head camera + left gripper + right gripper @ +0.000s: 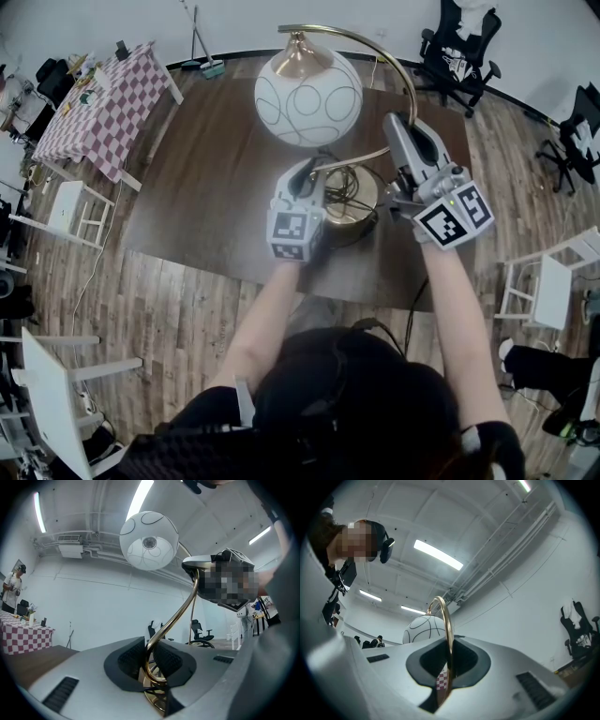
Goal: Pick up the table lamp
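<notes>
Nearest to us are our own two forearms (450, 309), reaching out toward the table lamp (309, 103). Our left tool (149, 660) is closed on the lamp's brass stem (180, 613) just above the brass base (364, 202). Its dark pads press the stem from both sides and stand only as far apart as the stem is thick. Our right tool (449, 667) sits just right of the base and angles upward. It is pinched nearly together on the thin far run of the same stem, where the arc climbs toward the top of the lamp.

The lamp stands over the dark brown desk (206, 187), near the edge closest to us. We cannot tell whether the base rests on the desk or hangs just above it. A dark cord (339, 185) loops beside the base. From the base the stem sweeps up and over, and the white globe shade (149, 541), marked with thin dark lines, hangs from its end on the side of the lamp away from us.

To the lamp's left a white chair (75, 211) stands on the wooden floor (187, 309). Another white chair (548, 291) stands to the lamp's right. Farther off, beyond the lamp on the left, is a table with a red-checked cloth (103, 103). Black office chairs (459, 47) stand beyond the lamp on the right, near the wall.
</notes>
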A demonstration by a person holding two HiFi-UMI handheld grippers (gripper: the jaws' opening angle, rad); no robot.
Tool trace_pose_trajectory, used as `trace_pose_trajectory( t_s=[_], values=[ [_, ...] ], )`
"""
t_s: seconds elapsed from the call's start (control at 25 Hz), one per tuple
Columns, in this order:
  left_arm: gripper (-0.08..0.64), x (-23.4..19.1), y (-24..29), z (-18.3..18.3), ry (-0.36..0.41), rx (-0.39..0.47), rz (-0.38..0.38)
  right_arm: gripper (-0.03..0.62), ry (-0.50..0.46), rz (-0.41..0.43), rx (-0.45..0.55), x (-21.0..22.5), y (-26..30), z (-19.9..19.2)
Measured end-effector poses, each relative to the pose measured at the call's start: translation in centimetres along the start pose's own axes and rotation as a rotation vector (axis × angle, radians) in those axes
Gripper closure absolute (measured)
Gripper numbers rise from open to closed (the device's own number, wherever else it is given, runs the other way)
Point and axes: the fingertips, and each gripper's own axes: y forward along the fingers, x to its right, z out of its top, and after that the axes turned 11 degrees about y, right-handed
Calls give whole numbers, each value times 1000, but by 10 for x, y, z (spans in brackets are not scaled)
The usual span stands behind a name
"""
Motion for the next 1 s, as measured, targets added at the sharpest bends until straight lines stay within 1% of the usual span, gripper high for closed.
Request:
trace_pose_trajectory(
  t_s=[0.44,0.6,0.68,0.76,0.84,0.92,1.0],
  values=[
    [499,-1,-2,-2,3,-7,-1,589,1,-1,0,-2,2,-1],
    [499,-2,0,-6,-11,-18,-4,591,8,13,33,-3,5,10],
    [497,-1,0,-13,-18,-23,-9,591,-6,15,39,-3,7,15],
    [494,2,1,-25,-39,-30,-14,592,-26,10,3,3,7,6],
    [494,9,1,-39,-58,-53,-16,591,-4,7,-10,10,1,-4],
    [494,15,3,-46,-65,-70,-23,592,28,-3,10,18,-3,-4],
    [494,19,4,-50,-80,-78,-31,592,42,1,25,20,-1,-2]
  ],
)
